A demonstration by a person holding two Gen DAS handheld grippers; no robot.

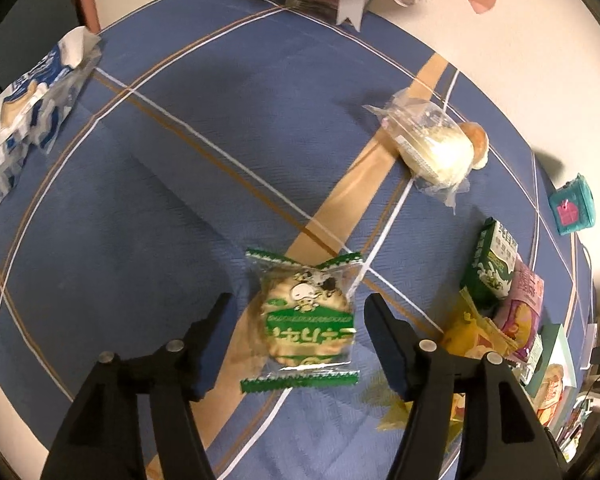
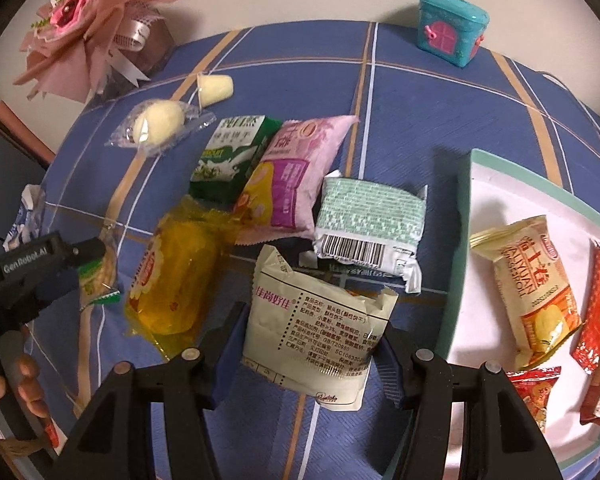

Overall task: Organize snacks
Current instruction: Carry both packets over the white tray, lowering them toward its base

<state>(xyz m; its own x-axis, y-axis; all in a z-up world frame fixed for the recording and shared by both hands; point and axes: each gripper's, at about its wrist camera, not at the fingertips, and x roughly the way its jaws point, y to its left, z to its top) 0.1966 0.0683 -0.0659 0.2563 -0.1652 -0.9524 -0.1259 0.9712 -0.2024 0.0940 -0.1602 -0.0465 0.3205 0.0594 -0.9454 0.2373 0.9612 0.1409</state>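
The green cracker pack point(image 1: 306, 322) lies flat on the blue cloth point(image 1: 140, 200), between the spread fingers of the left gripper point(image 1: 300, 344), untouched. The right gripper point(image 2: 304, 344) clasps a cream packet point(image 2: 312, 332) by its sides, just beside the white tray point(image 2: 496, 184) holding 4 or so snacks. I'd carry the packet over the tray rim before letting go, and have the left close squarely across the cracker's middle, not its crimped ends.

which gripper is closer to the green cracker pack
Left. The left gripper straddles the green cracker pack, jaws open on either side of it. The right gripper is further off, shut on a cream snack packet beside the tray.
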